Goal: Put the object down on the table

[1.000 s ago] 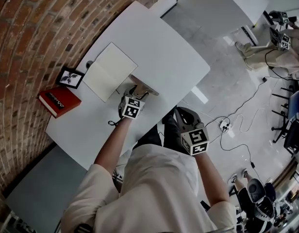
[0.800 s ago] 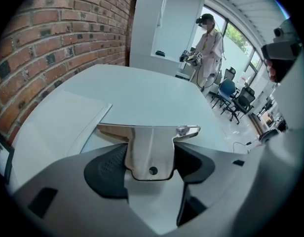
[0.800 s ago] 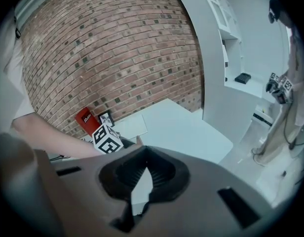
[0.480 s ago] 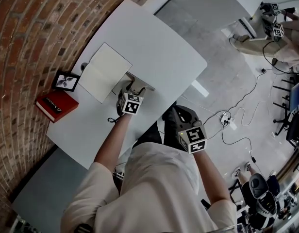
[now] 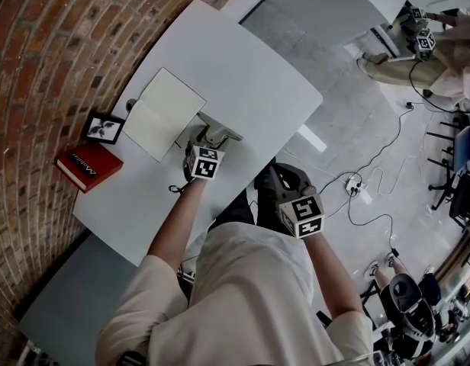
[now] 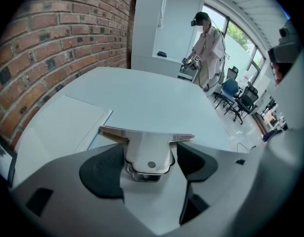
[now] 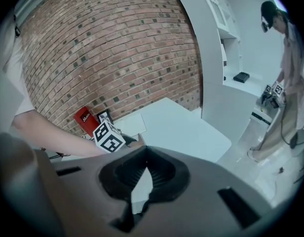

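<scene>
Between the jaws of the left gripper (image 6: 149,171): a polished metal clip (image 6: 148,152), bright silver and mirror-like. Wide flat lip across the far end, narrowing to a rounded tab toward the camera, with one small round rivet or hole near the middle of the tab and a second curved layer showing underneath. Lying on the white table (image 5: 254,75), near the edge closest to the person, just beside the corner of an open blank notebook (image 5: 165,113). Jaws spread wide, having just been opening, dark pads (image 6: 100,172) standing on either side of the tab. Apparently no longer pressing it, though hard to be sure with the gaps so thin from this angle. Right gripper (image 7: 142,156) held off the table's edge, over the floor, jaws pressed together at the tips with nothing between them. Farther along, by the brick wall (image 5: 44,52): a small framed picture (image 5: 104,126) just beside the notebook, and a red book (image 5: 88,166) next to the frame.
</scene>
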`<state>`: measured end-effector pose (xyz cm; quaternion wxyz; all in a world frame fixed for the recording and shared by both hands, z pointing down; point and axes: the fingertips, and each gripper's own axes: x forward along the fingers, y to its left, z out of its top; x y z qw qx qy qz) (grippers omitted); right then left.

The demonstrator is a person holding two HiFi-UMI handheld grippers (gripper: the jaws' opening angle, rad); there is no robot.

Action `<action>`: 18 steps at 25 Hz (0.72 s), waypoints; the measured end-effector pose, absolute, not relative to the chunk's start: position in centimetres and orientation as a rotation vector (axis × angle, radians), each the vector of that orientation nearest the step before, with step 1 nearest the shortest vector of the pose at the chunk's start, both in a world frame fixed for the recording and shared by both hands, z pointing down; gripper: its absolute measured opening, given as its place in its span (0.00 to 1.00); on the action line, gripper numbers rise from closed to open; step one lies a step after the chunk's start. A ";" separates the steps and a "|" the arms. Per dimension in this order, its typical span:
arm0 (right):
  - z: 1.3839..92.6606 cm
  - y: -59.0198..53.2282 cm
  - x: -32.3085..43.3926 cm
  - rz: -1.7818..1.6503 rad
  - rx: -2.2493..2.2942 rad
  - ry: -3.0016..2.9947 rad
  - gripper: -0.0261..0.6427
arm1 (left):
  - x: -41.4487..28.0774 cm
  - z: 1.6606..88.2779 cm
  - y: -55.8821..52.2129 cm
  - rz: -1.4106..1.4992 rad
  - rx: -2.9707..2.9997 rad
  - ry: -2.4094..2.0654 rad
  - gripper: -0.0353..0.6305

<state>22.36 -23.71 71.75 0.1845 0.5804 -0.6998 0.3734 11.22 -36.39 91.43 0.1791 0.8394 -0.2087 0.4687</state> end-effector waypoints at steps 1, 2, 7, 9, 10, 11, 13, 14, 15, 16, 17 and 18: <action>71.6 -23.7 22.2 1.046 1.633 -1.976 0.04 | 11.2 91.2 -36.3 1.322 2.377 -0.591 0.54; 71.4 -23.6 22.0 1.038 1.629 -1.979 0.04 | 11.0 90.9 -36.3 1.318 2.379 -0.592 0.55; 70.2 -23.4 20.8 0.988 1.622 -1.988 0.04 | 10.7 88.6 -36.4 1.262 2.426 -0.602 0.54; 69.6 -23.1 20.3 0.966 1.625 -1.990 0.04 | 10.4 87.5 -36.2 1.240 2.444 -0.600 0.55; 69.3 -23.0 20.0 0.954 1.627 -1.991 0.04 | 10.3 86.9 -36.0 1.228 2.452 -0.598 0.55; 69.0 -22.8 19.8 0.940 1.629 -1.990 0.04 | 10.2 86.3 -35.8 1.215 2.462 -0.595 0.55; 68.4 -22.3 19.3 0.913 1.639 -1.986 0.04 | 9.8 85.2 -35.3 1.185 2.484 -0.588 0.55; 68.1 -22.2 19.0 0.902 1.647 -1.986 0.04 | 9.7 84.7 -35.0 1.169 2.495 -0.584 0.54; 67.7 -22.1 18.8 0.893 1.655 -1.987 0.04 | 9.5 84.2 -34.7 1.154 2.503 -0.582 0.54; 67.3 -22.0 18.6 0.884 1.662 -1.988 0.04 | 9.2 83.5 -34.6 1.140 2.508 -0.583 0.54; 66.9 -22.0 18.3 0.873 1.667 -1.990 0.04 | 9.0 82.7 -34.4 1.127 2.511 -0.586 0.54; 66.5 -21.9 18.1 0.860 1.672 -1.992 0.04 | 8.8 81.8 -34.3 1.110 2.519 -0.590 0.54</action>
